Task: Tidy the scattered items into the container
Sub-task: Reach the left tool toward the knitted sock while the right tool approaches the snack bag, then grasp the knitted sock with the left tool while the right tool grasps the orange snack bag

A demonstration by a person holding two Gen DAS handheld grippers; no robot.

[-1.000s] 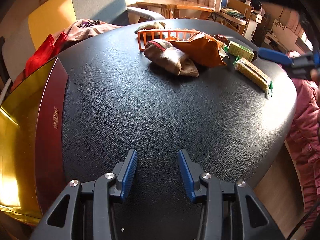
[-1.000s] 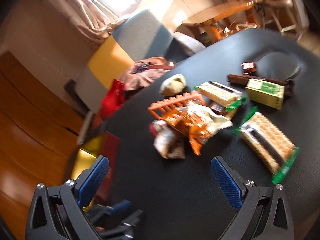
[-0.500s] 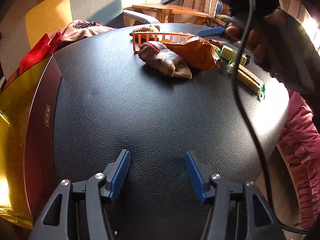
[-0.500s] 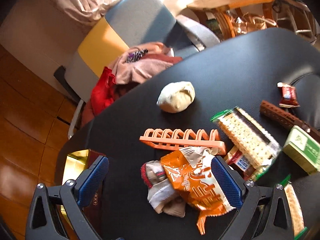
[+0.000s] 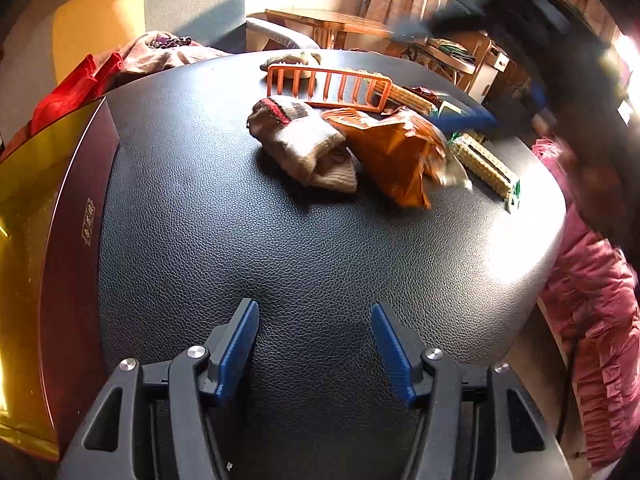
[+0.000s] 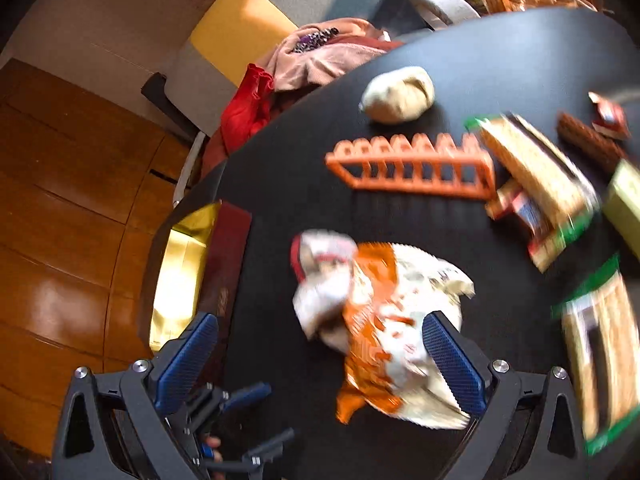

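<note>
Tongs, both pairs tilted down: left tongs point(image 5: 314, 344) opening over bare table point(image 5: 280, 240), right tongs point(image 6: 320, 356) spread above snack bag point(image 6: 384, 328).

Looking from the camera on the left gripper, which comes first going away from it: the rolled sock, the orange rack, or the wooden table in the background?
1. Rolled sock, mid-table, nearest the left gripper.
2. Orange rack, standing just behind the sock.
3. Wooden table, off past the black tabletop's far edge.

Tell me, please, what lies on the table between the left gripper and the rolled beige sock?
Nothing: in the left wrist view only bare black leather tabletop lies between the left gripper, jaws opening and empty, and the rolled beige sock.
</note>
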